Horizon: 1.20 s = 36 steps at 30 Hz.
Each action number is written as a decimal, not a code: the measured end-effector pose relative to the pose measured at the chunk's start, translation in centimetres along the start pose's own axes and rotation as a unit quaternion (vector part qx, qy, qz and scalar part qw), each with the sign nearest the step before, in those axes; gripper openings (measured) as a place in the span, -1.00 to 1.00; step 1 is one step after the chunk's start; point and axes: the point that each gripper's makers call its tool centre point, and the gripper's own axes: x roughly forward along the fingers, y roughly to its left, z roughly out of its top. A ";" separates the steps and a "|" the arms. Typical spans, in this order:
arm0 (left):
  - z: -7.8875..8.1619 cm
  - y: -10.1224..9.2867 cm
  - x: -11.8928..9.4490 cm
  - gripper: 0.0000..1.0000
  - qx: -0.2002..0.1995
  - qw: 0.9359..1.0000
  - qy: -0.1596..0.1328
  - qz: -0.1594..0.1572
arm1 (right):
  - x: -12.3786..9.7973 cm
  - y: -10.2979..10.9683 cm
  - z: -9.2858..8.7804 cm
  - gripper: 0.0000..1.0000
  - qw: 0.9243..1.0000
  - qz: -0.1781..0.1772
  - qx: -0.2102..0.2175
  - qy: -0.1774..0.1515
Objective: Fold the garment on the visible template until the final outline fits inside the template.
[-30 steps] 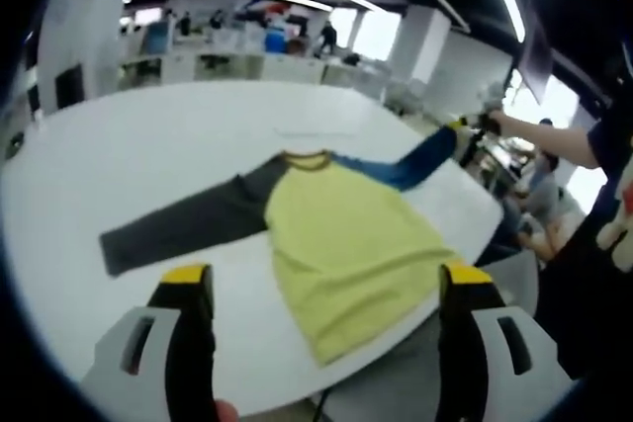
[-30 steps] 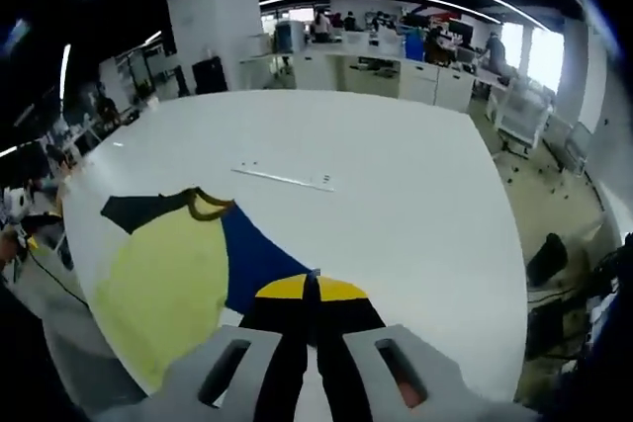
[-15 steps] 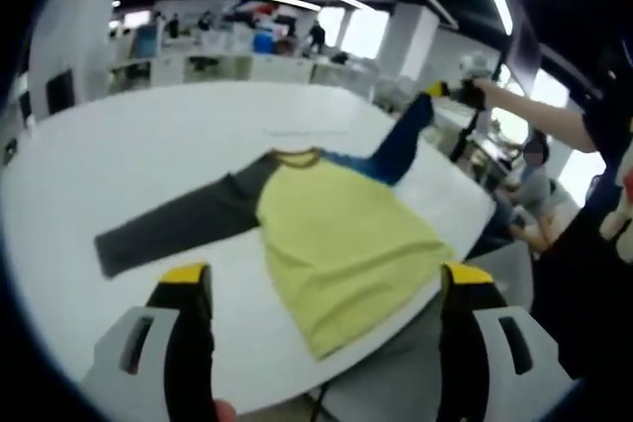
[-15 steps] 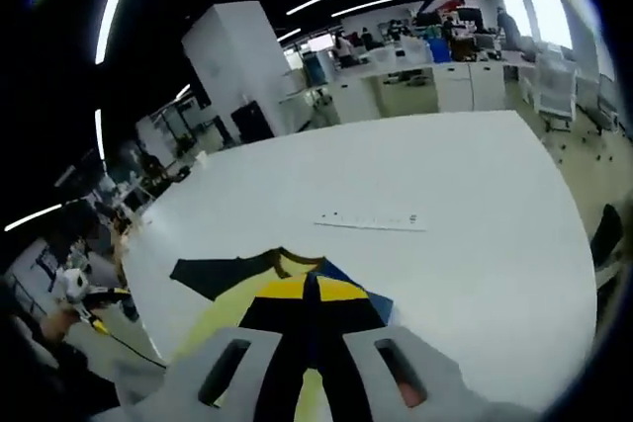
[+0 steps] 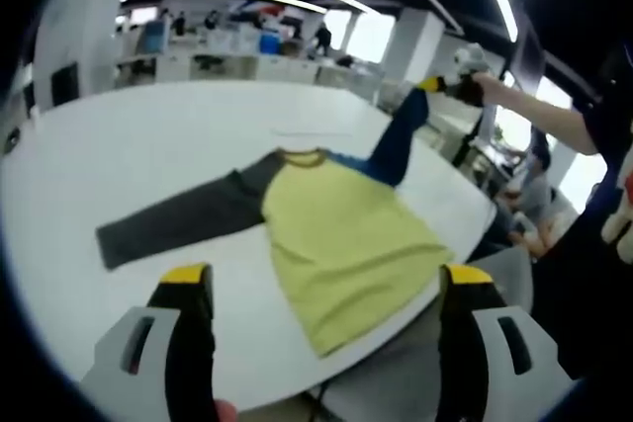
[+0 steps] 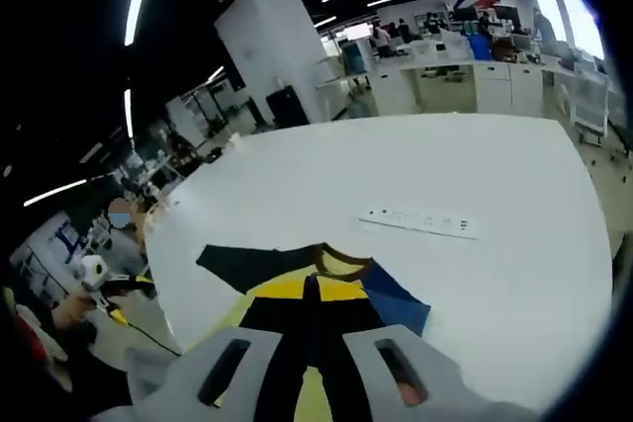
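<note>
moved: blue sleeve (image 5: 399, 140) now lifted off the round white counter (image 5: 119, 165), swung toward the chest
right tool (image 5: 450, 86): clamped on sleeve cuff, probably
left tool (image 5: 326, 289): jaws apart, hovering
garment: yellow-bodied long-sleeved shirt (image 5: 341, 244) flat near the counter edge
template: not discernible
task: first fold under way

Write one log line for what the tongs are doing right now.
right tongs: shut on blue sleeve, lifted | left tongs: open | shirt: flat on white table

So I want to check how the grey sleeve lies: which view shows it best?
The left gripper view: the grey sleeve lies flat and stretched out on the table. The right gripper view shows it smaller, partly behind the right gripper.
</note>
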 end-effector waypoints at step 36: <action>-0.8 0.4 0.6 0.78 -0.009 1.000 0.020 0.002 | 11.4 6.7 0.4 -0.97 0.993 0.099 -0.034 0.046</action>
